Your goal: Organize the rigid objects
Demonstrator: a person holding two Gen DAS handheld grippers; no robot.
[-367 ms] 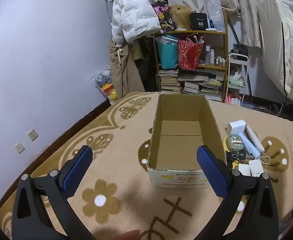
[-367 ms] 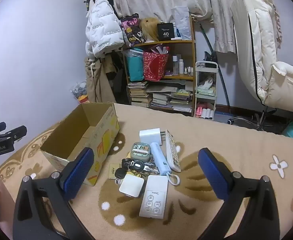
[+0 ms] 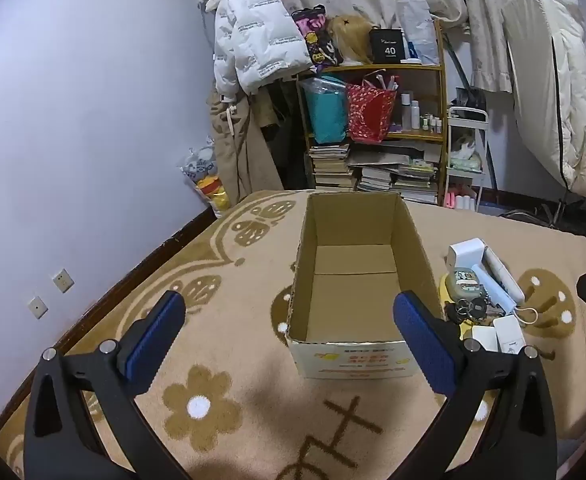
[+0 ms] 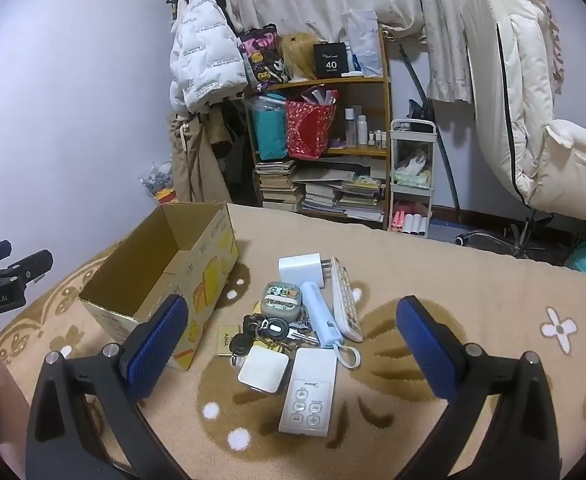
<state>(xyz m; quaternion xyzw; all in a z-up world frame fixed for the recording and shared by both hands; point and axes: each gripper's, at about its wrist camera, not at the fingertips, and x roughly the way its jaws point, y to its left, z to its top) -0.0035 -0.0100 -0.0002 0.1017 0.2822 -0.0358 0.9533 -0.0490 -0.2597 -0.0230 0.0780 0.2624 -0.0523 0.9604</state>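
An open cardboard box point(image 3: 357, 280) point(image 4: 165, 280) stands empty on the patterned blanket. Right of it lies a pile of small items: a white remote point(image 4: 307, 398), a white square charger point(image 4: 263, 369), keys point(image 4: 265, 330), a light blue stick point(image 4: 321, 314), a small calculator point(image 4: 345, 298), a white plug adapter point(image 4: 301, 270) and a round green case point(image 4: 283, 300). My left gripper point(image 3: 289, 340) hovers open in front of the box, nothing between its fingers. My right gripper point(image 4: 293, 344) hangs open above the pile, empty.
The blanket point(image 4: 473, 280) covers a bed against the purple wall. Behind it stand a cluttered shelf point(image 4: 325, 140) with books and bags, hanging coats and a white chair point(image 4: 533, 120). The left gripper's tip and a hand show at the right wrist view's left edge.
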